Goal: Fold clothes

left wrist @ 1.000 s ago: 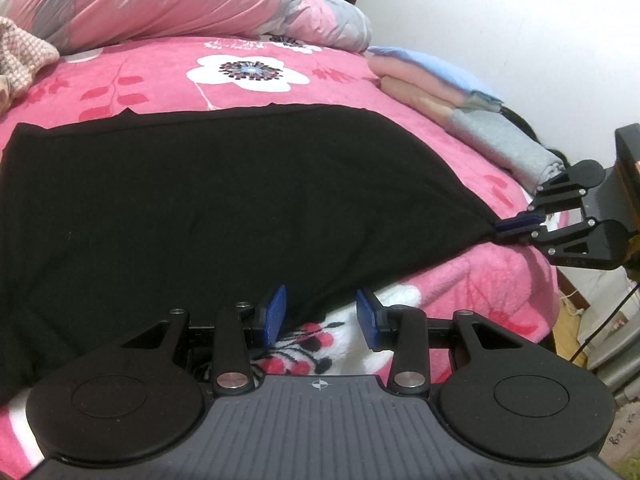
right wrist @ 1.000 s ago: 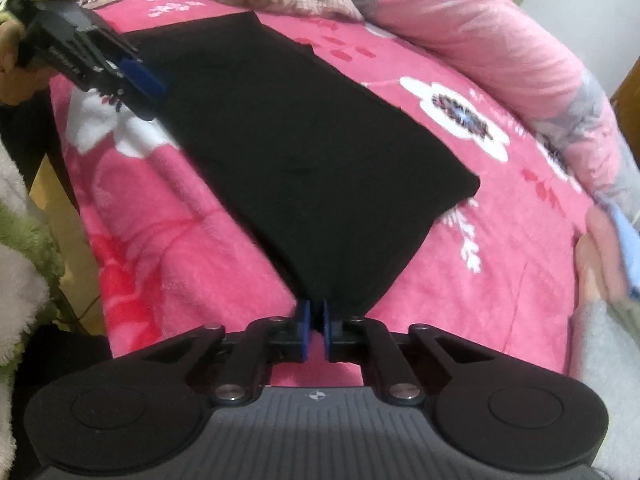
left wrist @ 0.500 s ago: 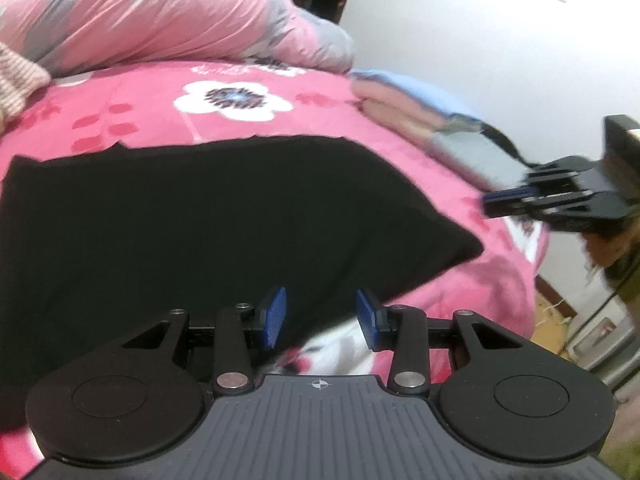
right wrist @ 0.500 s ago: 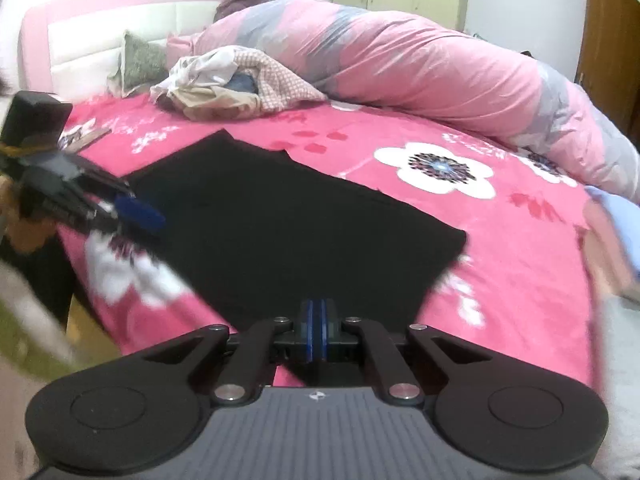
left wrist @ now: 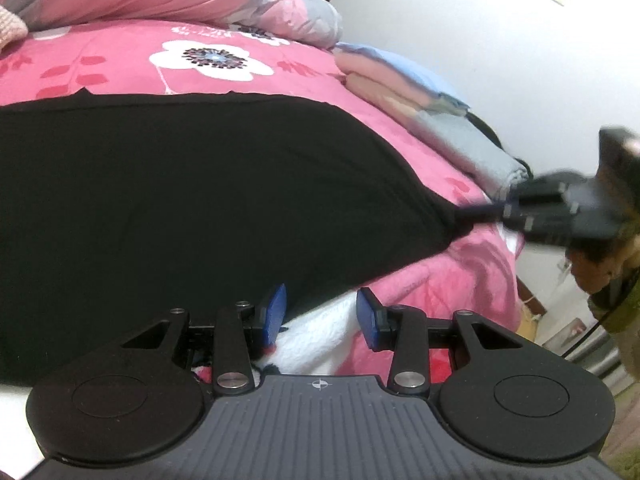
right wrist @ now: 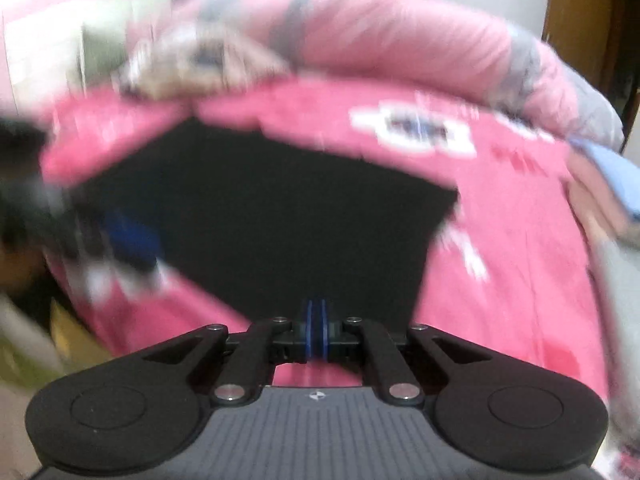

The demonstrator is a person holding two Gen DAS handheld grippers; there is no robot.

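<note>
A black garment (left wrist: 192, 208) lies spread flat across the pink flowered bedspread (left wrist: 120, 56), its near edge close to the side of the bed. The left gripper (left wrist: 322, 312) hovers just over that near edge with its jaws wide apart and nothing between them. The right gripper (right wrist: 316, 334) has its blue pads pressed together; in the left wrist view it (left wrist: 500, 210) sits at the garment's right corner, where the cloth draws out into a point toward it, so it seems to be pinching that corner, though the blur there leaves the contact itself unclear.

The main risk, as I judge it, is a lopsided pull: with only one corner held and the other gripper empty, any lift or drag would skew the garment and wrinkle the flat sheet, spoiling a clean fold line. The thin pinch could also slip off the fabric if the pull is quick, and the heavy blur in the right wrist view suggests fast motion. The corner sits near the bed's edge, so a dropped corner could slide off.

The left wrist view shows the folded stack of clothes (left wrist: 424, 120) by the wall and the stretched corner. The right wrist view alone shows the shut pads up close, the rumpled clothes pile (right wrist: 192, 60) and the long pink quilt (right wrist: 400, 40) at the far side
</note>
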